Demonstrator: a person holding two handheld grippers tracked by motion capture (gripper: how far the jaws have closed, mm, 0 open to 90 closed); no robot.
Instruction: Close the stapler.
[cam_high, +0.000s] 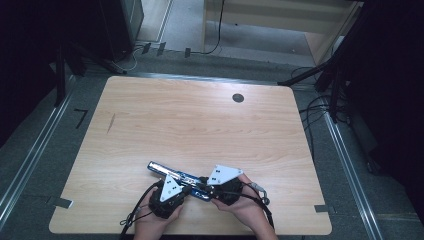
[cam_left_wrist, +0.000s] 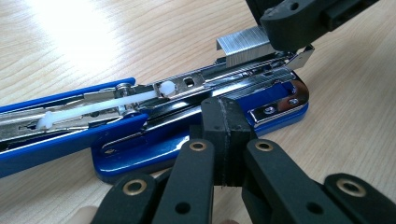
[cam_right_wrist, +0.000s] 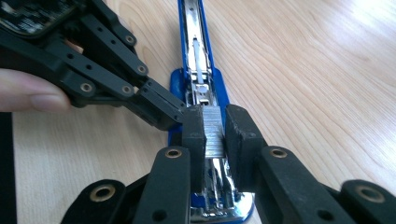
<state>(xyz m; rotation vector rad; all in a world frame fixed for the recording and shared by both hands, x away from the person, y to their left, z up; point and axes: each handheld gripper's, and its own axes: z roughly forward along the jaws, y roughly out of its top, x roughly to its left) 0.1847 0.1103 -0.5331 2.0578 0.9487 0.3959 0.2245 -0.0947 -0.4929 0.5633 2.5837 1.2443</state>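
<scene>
A blue stapler (cam_high: 175, 176) lies opened flat near the table's front edge, its metal magazine (cam_left_wrist: 210, 81) facing up. In the left gripper view my left gripper (cam_left_wrist: 227, 126) is shut with nothing between its pads, its tip resting against the stapler's base (cam_left_wrist: 154, 151). My right gripper (cam_right_wrist: 215, 133) is shut on a silver strip of staples (cam_right_wrist: 214, 130), held just over the front end of the magazine. That strip (cam_left_wrist: 245, 44) and the right gripper's black jaw show at the top of the left gripper view. In the high view both grippers, left (cam_high: 191, 189) and right (cam_high: 202, 183), meet at the stapler.
The wooden table (cam_high: 200, 125) has a round cable hole (cam_high: 238, 98) at the back right. A person's thumb (cam_right_wrist: 28, 95) grips the left gripper's body. Cables and stand legs (cam_high: 320, 75) lie on the floor beyond the table's far edge.
</scene>
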